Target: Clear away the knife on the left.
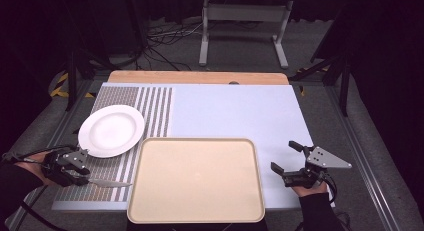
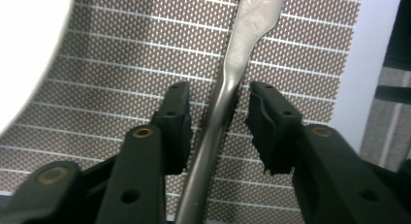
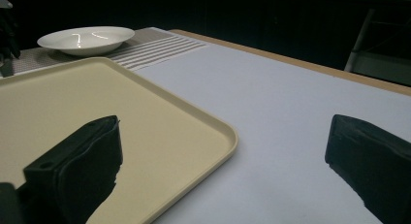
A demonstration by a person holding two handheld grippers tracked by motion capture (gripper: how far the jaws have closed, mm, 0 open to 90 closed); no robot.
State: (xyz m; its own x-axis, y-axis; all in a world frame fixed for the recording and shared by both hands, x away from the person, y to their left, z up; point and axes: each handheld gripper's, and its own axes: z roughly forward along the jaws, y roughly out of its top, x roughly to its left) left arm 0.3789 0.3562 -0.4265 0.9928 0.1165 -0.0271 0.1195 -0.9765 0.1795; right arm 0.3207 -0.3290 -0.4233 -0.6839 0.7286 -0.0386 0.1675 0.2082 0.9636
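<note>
- A table knife is seen lying on the striped placemat at the near left of the worktop, at about 8 o'clock from the worktop's middle, its blade pointing toward 3 o'clock at the tray.
- The left hand-held gripper has been brought around the knife's handle; a gap is seen on either side of the metal between the jaws, so the knife is straddled, not yet pinched.
- The reach is therefore judged done; closing on the handle, lifting and placing are judged left to do.
- The beige tray, at 6 o'clock on the worktop, carries nothing, and the white plate, at 12 o'clock from the knife, is bare as well; either is a likely goal, and which one cannot be told.
- The right hand-held gripper is held spread at 3 o'clock from the tray, just beside its rim, with nothing between its jaws.
- Nothing has yet been moved onto tray or plate, so the work is judged to be at an early stage.
</note>
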